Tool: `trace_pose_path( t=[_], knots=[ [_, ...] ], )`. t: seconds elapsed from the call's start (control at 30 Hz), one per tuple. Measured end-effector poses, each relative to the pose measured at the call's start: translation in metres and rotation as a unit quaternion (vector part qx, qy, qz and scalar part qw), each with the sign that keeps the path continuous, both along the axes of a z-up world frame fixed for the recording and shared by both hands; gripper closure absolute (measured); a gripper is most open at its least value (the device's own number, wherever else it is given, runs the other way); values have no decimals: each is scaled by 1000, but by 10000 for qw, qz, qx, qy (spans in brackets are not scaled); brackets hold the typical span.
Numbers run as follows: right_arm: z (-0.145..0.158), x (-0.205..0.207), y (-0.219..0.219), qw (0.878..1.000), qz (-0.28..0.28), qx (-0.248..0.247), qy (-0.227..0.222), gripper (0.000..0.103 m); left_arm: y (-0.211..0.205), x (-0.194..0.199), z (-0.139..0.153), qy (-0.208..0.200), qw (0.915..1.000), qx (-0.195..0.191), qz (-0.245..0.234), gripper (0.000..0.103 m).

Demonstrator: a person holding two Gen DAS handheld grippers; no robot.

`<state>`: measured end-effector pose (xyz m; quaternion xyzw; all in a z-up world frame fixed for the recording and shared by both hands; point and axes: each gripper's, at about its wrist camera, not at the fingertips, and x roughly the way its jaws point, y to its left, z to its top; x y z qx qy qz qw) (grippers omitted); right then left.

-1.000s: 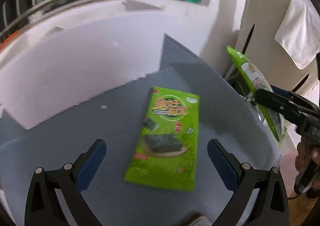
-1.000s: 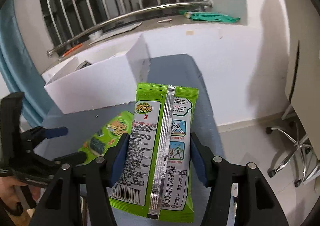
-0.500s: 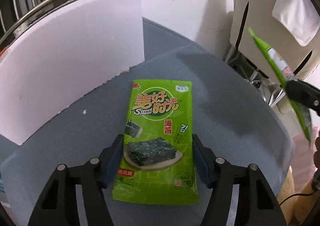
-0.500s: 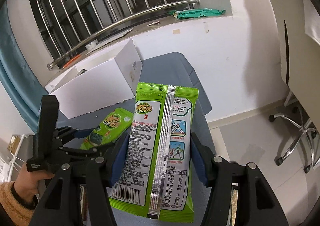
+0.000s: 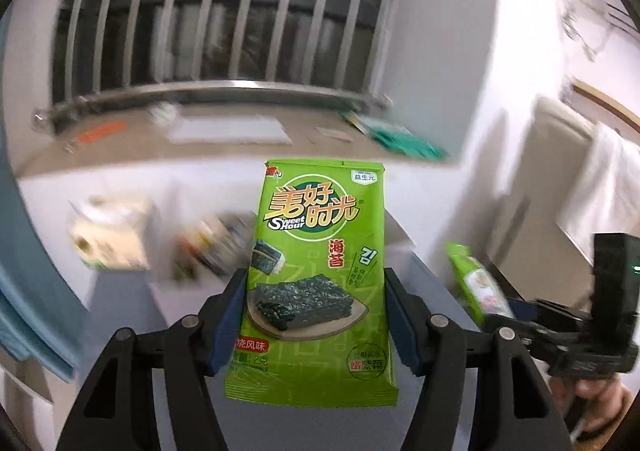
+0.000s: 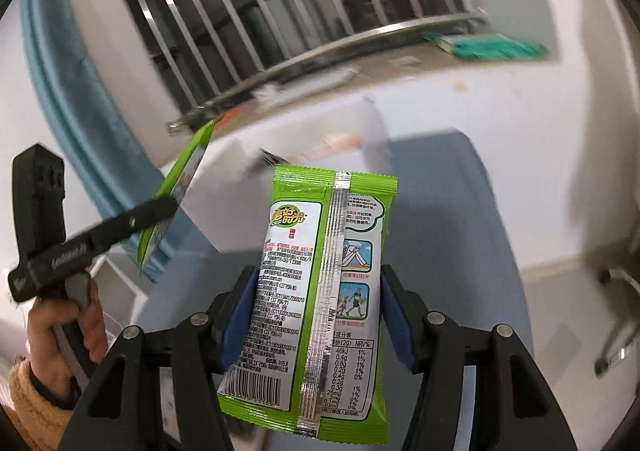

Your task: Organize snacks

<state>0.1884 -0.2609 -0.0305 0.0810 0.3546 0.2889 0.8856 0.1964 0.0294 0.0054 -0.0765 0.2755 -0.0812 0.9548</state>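
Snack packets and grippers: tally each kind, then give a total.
Green seaweed packets: 2 (one in the left gripper, one in the right gripper)
Grippers: 2
Total: 4

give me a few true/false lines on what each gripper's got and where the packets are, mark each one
1. The left gripper holds a green seaweed packet with its printed front facing the camera. True.
2. The right gripper is empty. False: it is shut on a second green packet, whose back seam and barcode face the camera.
3. Both packets are lifted off the blue-grey table. True.
4. The left packet lies flat on the table. False: it stands up between the pads, clear of the surface.
5. A white box with blurred items inside sits behind the left packet. True.
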Motion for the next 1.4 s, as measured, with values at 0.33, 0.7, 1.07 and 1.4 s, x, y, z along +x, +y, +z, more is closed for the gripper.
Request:
trace_pose_path(
  t=[0.33, 0.7, 1.07, 1.4],
  knots=[
    [50, 133, 86, 9993, 68, -317, -200, 39, 51, 121, -1, 502, 9963, -373, 595, 34],
    [27, 197, 118, 9982, -151, -533, 218, 0, 65, 119, -35, 964, 9925, -385, 653, 0],
    [56, 134, 104, 9905, -193, -1125, -771, 0, 41, 46, 14, -261, 9949, 449, 864, 0],
    [112, 26, 78, 9811, -33, -1009, -1651, 0, 10, -43, 58, -620, 9942, 495, 727, 0]
  ],
)
